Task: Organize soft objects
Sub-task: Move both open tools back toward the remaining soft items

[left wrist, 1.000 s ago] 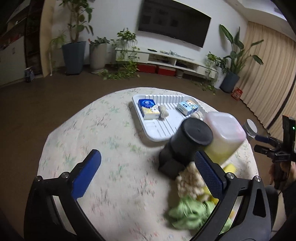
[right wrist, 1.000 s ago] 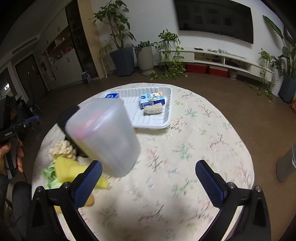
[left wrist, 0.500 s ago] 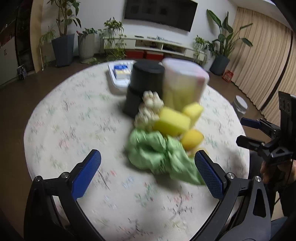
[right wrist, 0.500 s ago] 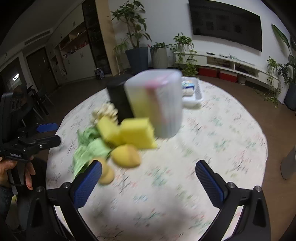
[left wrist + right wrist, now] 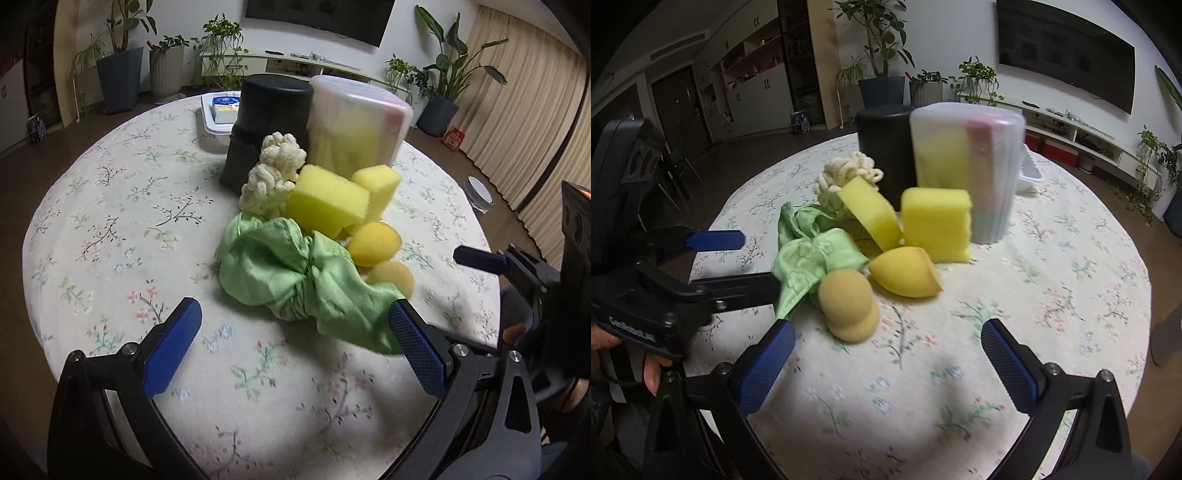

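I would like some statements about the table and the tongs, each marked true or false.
1. Both tongs, left and right, are open and hold nothing. True.
2. The green cloth lies inside the white tray. False: it lies on the tablecloth, near the left tongs.
3. The black container stands beside the translucent container. True.
4. The yellow sponges are stacked on top of the black container. False: they rest on the table before both containers.

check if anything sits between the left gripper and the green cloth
Nothing visible does. The left gripper is open just in front of the green cloth, with only bare tablecloth between its fingers and the cloth; its right finger already overlaps the cloth's near edge. The yellow sponges lie behind the cloth.
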Action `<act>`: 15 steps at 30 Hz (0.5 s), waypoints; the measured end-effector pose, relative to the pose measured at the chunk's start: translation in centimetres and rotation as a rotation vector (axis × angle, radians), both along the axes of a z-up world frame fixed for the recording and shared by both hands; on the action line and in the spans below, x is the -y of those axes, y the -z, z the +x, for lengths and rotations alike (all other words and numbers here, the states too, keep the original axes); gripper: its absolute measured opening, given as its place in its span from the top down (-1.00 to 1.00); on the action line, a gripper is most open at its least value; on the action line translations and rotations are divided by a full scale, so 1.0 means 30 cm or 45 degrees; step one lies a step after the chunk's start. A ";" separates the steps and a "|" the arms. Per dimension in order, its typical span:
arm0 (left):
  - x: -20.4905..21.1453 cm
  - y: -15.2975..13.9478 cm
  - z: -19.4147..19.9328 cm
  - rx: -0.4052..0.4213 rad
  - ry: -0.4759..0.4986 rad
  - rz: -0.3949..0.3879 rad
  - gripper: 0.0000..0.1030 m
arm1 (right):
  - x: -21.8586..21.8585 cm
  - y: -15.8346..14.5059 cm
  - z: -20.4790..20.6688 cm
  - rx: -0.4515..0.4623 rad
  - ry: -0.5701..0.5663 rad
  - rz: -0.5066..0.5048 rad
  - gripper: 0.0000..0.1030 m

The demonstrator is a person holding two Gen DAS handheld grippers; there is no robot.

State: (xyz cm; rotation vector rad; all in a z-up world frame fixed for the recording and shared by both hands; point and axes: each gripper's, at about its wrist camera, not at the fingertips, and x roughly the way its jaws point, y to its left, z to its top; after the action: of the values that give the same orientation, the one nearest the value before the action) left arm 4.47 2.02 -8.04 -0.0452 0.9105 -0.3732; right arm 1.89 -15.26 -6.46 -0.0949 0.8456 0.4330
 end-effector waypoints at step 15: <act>0.020 0.071 0.129 -0.136 0.046 0.042 -1.00 | -0.060 0.099 0.086 -0.155 0.015 0.072 -0.61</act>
State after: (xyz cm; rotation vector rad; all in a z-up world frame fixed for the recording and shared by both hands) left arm 8.35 1.42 -10.17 -0.0183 1.0238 -0.3922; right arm 4.47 -13.46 -9.44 -0.0111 0.9527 0.4547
